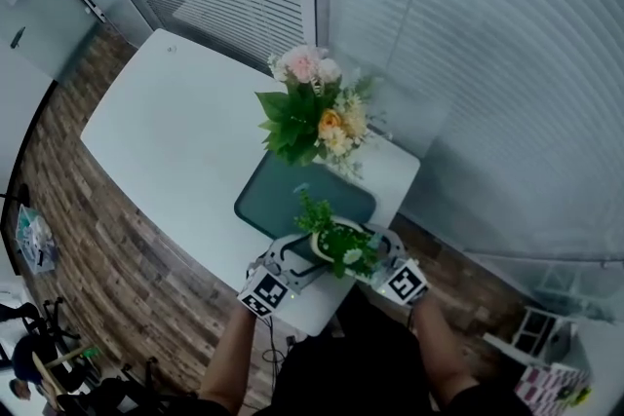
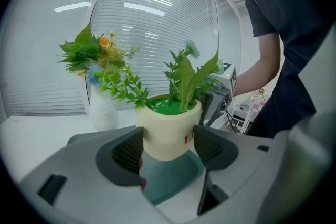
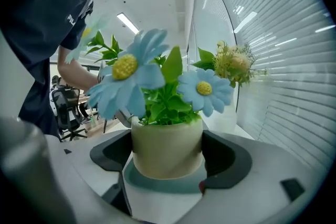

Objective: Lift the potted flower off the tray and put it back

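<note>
The potted flower [image 1: 338, 243], a cream pot with green leaves and blue daisies, is held at the near corner of the dark green tray [image 1: 278, 195]. My left gripper [image 1: 304, 258] grips the pot [image 2: 168, 131] from the left. My right gripper [image 1: 375, 253] grips the same pot [image 3: 167, 147] from the right. Both pairs of jaws press on the pot's sides. In both gripper views the tray [image 2: 173, 178] shows just below the pot's base. I cannot tell whether the pot touches the tray [image 3: 163, 183].
A white vase with a mixed bouquet [image 1: 312, 112] stands at the tray's far edge, close behind the pot. The white table [image 1: 175, 141] runs off to the left. A glass wall with blinds lies beyond, and the table's near edge is right under the grippers.
</note>
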